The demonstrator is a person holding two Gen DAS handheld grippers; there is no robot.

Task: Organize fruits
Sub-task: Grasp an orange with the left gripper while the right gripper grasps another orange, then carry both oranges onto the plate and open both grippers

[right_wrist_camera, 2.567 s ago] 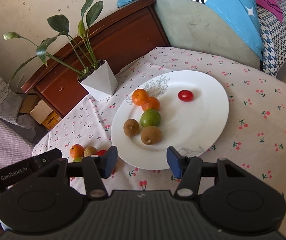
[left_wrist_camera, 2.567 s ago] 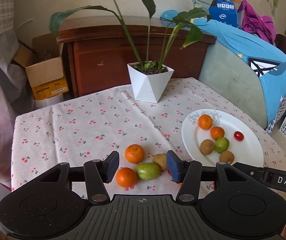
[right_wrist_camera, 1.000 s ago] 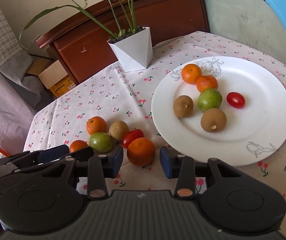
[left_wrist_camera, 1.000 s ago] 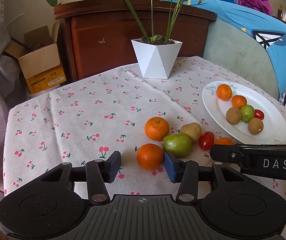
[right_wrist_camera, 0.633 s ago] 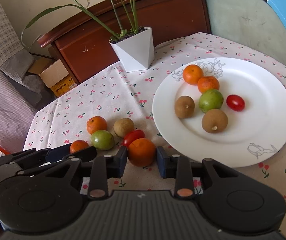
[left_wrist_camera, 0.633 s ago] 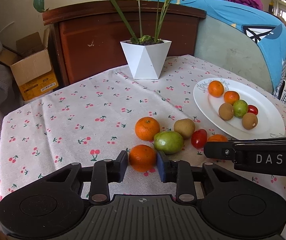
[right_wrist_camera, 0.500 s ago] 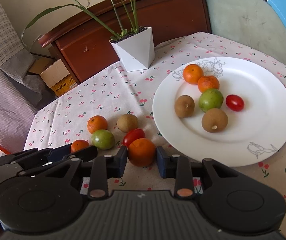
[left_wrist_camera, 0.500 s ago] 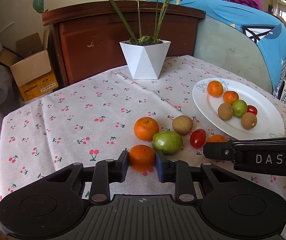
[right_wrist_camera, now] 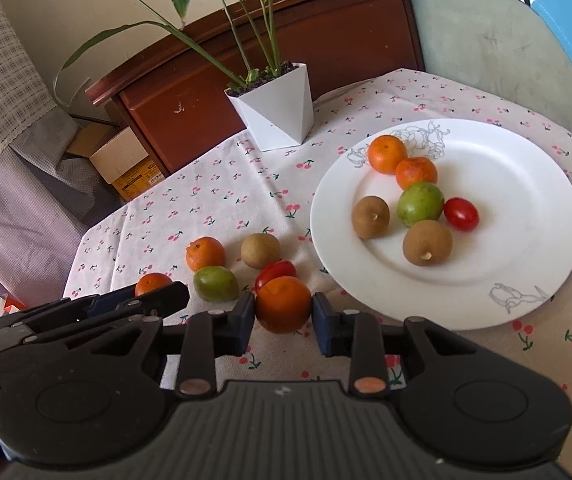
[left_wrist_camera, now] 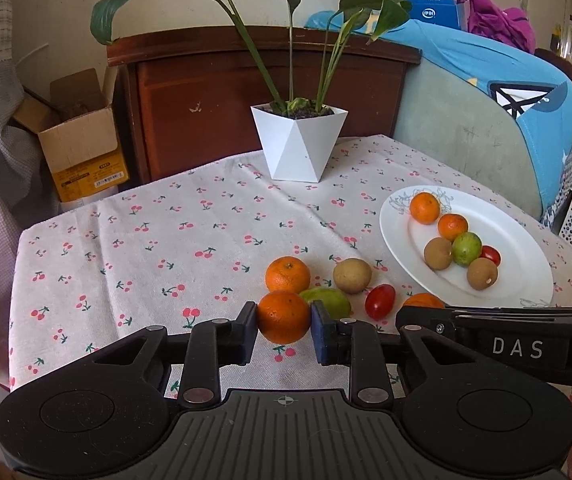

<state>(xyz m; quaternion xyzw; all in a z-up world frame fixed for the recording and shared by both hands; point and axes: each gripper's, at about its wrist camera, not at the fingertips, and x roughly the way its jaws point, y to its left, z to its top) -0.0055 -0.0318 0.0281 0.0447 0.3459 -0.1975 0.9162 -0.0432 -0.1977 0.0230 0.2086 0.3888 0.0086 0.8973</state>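
Observation:
My left gripper (left_wrist_camera: 284,326) is shut on an orange (left_wrist_camera: 284,316) and holds it just above the cherry-print cloth. My right gripper (right_wrist_camera: 284,314) is shut on another orange (right_wrist_camera: 283,303) near the rim of the white plate (right_wrist_camera: 525,184). On the cloth lie a third orange (left_wrist_camera: 287,274), a green fruit (left_wrist_camera: 331,300), a brown kiwi (left_wrist_camera: 351,275) and a red tomato (left_wrist_camera: 379,301). The plate (left_wrist_camera: 517,248) holds several fruits: two oranges, a green fruit, two kiwis and a tomato.
A white faceted plant pot (left_wrist_camera: 299,142) stands at the back of the table. A dark wooden cabinet (left_wrist_camera: 266,92) and a cardboard box (left_wrist_camera: 82,140) are behind it. A sofa with blue cloth (left_wrist_camera: 485,92) is to the right.
Both grippers closed on their oranges and have lifted them slightly off the cloth. The views pulled back and up a little.

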